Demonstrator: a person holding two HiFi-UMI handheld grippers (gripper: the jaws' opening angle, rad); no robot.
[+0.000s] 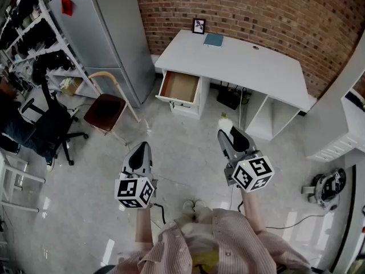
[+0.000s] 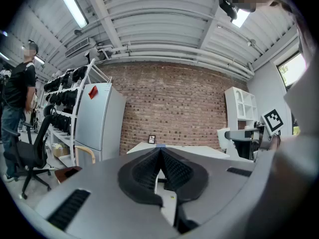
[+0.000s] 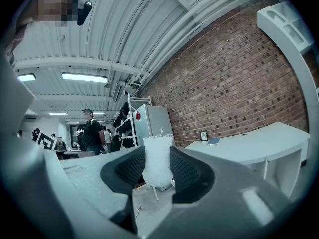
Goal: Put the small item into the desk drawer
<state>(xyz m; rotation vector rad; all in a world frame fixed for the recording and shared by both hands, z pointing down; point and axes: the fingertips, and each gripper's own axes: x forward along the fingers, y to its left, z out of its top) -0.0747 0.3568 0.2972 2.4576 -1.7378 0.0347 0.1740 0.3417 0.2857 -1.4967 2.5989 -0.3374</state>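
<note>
My right gripper (image 3: 158, 167) is shut on a small white netted item (image 3: 158, 162), which stands upright between the black pads. In the head view that item (image 1: 224, 123) pokes out of the right gripper (image 1: 226, 131) above the floor, short of the white desk (image 1: 239, 67). The desk drawer (image 1: 179, 88) stands pulled open at the desk's left end, its wooden inside bare. The left gripper (image 1: 140, 153) hangs lower left of it, jaws shut with nothing between them (image 2: 159, 159).
A wooden chair (image 1: 108, 104) stands left of the drawer beside a grey fridge (image 1: 108, 33). A black office chair (image 1: 48, 121) and shelving (image 1: 28, 27) are at far left. A photo frame (image 1: 198, 25) and a blue notebook (image 1: 214, 40) lie on the desk. Cables trail across the floor.
</note>
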